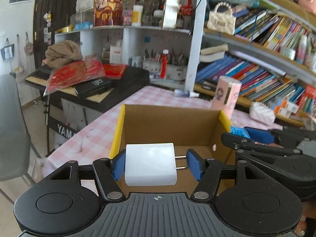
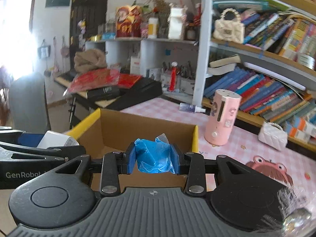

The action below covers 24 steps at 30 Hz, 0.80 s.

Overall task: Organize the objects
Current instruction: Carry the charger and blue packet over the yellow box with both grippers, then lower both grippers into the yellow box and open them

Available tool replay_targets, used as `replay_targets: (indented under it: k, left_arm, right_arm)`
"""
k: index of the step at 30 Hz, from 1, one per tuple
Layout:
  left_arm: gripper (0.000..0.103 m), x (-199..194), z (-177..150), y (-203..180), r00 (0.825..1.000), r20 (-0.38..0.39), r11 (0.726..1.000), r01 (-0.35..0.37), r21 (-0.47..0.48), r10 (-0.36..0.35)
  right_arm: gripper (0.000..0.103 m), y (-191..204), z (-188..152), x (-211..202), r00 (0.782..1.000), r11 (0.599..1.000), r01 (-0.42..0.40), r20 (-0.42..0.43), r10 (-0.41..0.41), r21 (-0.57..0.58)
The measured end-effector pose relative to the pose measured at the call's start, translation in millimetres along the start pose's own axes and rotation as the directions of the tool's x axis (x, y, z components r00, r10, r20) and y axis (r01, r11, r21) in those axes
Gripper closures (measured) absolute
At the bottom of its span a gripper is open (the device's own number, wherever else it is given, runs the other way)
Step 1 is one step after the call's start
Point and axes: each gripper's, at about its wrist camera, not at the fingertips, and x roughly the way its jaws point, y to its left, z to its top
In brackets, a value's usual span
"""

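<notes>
My left gripper (image 1: 156, 165) is shut on a white plug charger (image 1: 150, 165), its two metal prongs pointing right against the right pad, held over the open cardboard box (image 1: 167, 122) with yellow edges. My right gripper (image 2: 153, 158) is shut on a crumpled blue plastic bag (image 2: 154, 155), held above the near edge of the same box (image 2: 138, 127). The right gripper shows at the right of the left wrist view (image 1: 266, 146); the left gripper and charger (image 2: 57, 140) show at the left of the right wrist view.
The box stands on a pink checked table (image 2: 227, 150). A pink cylinder container (image 2: 222, 118), a small spray bottle (image 2: 190, 107) and a white quilted pouch (image 2: 273, 135) sit beyond it. Bookshelves (image 2: 266, 90) rise at right, a cluttered keyboard (image 1: 88, 83) at left.
</notes>
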Motion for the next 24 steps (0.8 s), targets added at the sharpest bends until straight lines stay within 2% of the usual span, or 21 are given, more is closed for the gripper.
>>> replay_targets:
  k: [8, 16, 24]
  left_arm:
    - [0.04, 39.1, 1.3, -5.9, 0.996, -0.07, 0.999, -0.054, 0.002, 0.054]
    - [0.04, 66.3, 1.4, -13.4, 0.987, -0.132, 0.995, -0.089, 0.032, 0.093]
    - [0.04, 77.1, 0.3, -24.8, 0.978, -0.144, 0.982, -0.133, 0.137, 0.153]
  right_arm:
    - [0.069, -9.1, -2.6, 55.3, 0.994, 0.992, -0.06, -0.096, 0.05, -0.114]
    - [0.069, -12.8, -8.9, 86.3, 0.977, 0.964, -0.125, -0.198, 0.079, -0.235]
    - [0.069, -6.1, -10.1, 99.0, 0.95, 0.929, -0.18, -0.303, 0.079, -0.323]
